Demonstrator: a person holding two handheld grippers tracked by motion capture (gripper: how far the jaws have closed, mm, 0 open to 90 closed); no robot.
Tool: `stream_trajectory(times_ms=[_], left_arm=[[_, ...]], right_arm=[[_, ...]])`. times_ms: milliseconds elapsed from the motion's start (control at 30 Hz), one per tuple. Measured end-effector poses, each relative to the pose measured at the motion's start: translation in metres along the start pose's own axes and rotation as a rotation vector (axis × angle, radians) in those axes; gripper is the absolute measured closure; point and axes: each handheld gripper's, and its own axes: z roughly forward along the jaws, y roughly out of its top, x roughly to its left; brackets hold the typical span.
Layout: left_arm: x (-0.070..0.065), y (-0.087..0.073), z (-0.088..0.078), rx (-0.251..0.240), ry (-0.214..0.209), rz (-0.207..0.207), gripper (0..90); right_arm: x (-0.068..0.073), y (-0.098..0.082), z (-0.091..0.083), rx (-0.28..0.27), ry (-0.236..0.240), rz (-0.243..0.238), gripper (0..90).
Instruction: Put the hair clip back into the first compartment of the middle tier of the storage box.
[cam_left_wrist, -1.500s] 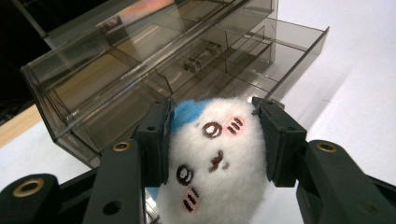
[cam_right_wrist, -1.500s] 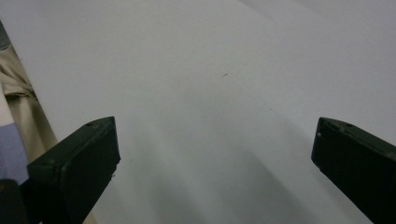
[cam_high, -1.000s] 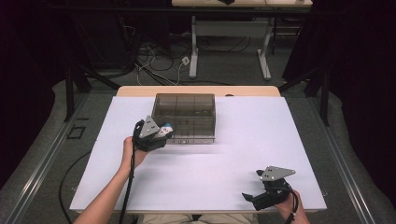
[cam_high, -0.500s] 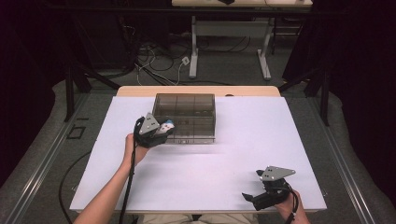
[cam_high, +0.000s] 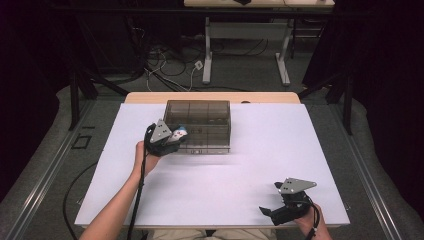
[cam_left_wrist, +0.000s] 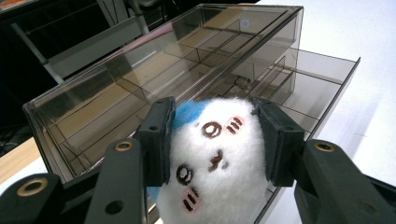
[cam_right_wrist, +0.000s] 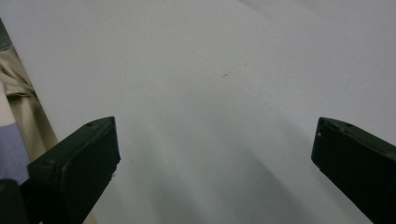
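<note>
The left tool (cam_left_wrist: 212, 140) is clamped on a small white plush toy (cam_left_wrist: 212, 158) with a blue patch and a stitched face, both pads pressing into its sides. Since a second ago it has edged a little closer to the smoky clear organizer box (cam_high: 198, 125), and now hangs just at the box's front left corner. The grip has not altered. That small shift suggests the toy is being lined up for stowing in the box, not yet lowered in.

In the left gripper view the box's drawer (cam_left_wrist: 322, 88) stands pulled out toward the white counter (cam_high: 250, 165) — a shallow tray cut by thin partitions into several cells. The cells that can be seen hold nothing; what sits deeper inside the shell is hard to make out through the tinted walls, though one small roundish thing seems to sit far back.

The right tool (cam_high: 280, 212) rests low near the counter's front right edge, well apart from the box — jaws spread wide, nothing between them.
</note>
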Motion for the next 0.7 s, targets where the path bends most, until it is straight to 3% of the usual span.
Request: stream_trajectory(times_ms=[633,700], left_arm=[[-0.0004,-0.0064,0.0077,0.049,0.011,0.018,52.1],[-0.0007,-0.0071,0.0081,0.052,0.012,0.016,52.1]], right_arm=[[-0.0009,0.0003,-0.0011,0.019,0.003,-0.010,0.6],[-0.0007,-0.0001,-0.0004,0.002,-0.004,-0.008,0.6]])
